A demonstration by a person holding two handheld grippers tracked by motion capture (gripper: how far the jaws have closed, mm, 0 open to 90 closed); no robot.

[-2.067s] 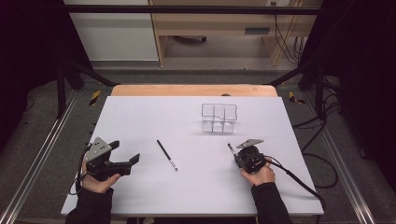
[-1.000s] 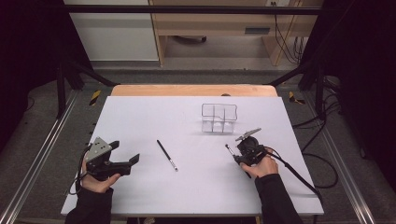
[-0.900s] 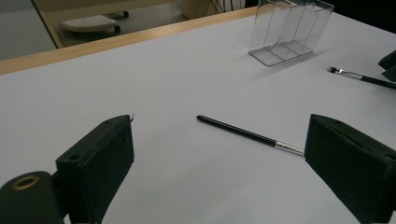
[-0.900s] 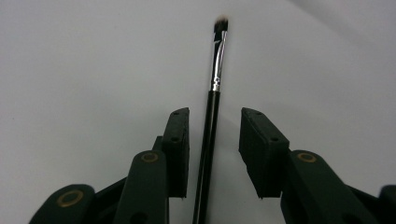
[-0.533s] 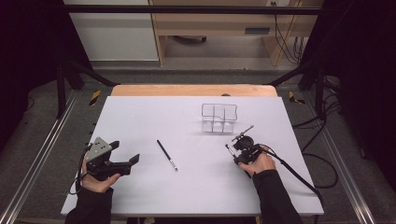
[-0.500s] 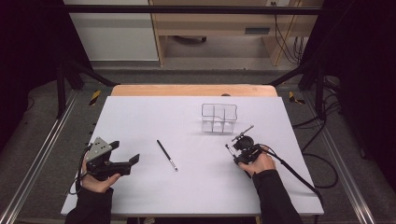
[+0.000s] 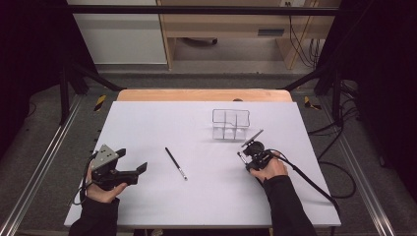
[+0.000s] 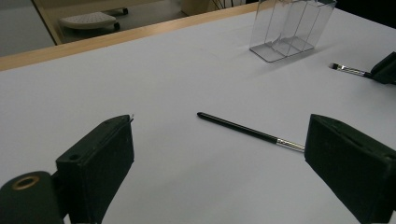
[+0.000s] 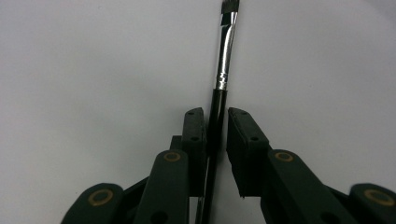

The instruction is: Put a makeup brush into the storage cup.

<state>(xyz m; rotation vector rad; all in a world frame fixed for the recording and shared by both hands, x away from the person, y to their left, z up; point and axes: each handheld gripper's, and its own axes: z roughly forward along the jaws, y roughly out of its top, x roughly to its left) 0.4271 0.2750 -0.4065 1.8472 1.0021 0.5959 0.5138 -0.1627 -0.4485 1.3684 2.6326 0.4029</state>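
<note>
- High view: the right tongs (image 7: pixel 246 158) sit low over the white desk (image 7: pixel 147 123), right of centre. A slim makeup brush (image 7: pixel 240 155) pokes out of their front, pointing left and slightly away from the person. A clear compartment organiser (image 7: pixel 231 124) stands empty, just beyond the right hand. The left tongs (image 7: pixel 132 161) rest well apart at the near left, spread wide and holding nothing. A second brush (image 7: pixel 175 163) lies diagonally between the two hands, closer to the left one.
- Left gripper view: the left tongs (image 8: pixel 222 122) gape, framing the second brush (image 8: pixel 243 129), which lies flat on the desk ahead with its handle end to the left. Farther off, the makeup brush (image 8: pixel 350 70) shows its bristle tip pointing toward the organiser (image 8: pixel 292 28), with its handle running into the right tongs (image 8: pixel 385 67).
- Right gripper view: the makeup brush (image 9: pixel 223 70) runs straight ahead along the axis of the right tongs (image 9: pixel 215 114), its black handle between the pads. It has a shiny metal ferrule and a short, flat, dark tip. The jaws have just been closing on it. One pad looks to be against the handle, and a sliver of desk shows beside the other, so I judge the pinch almost made, not yet firm. The lift turns on that alignment, since the handle lies parallel to the pads.
</note>
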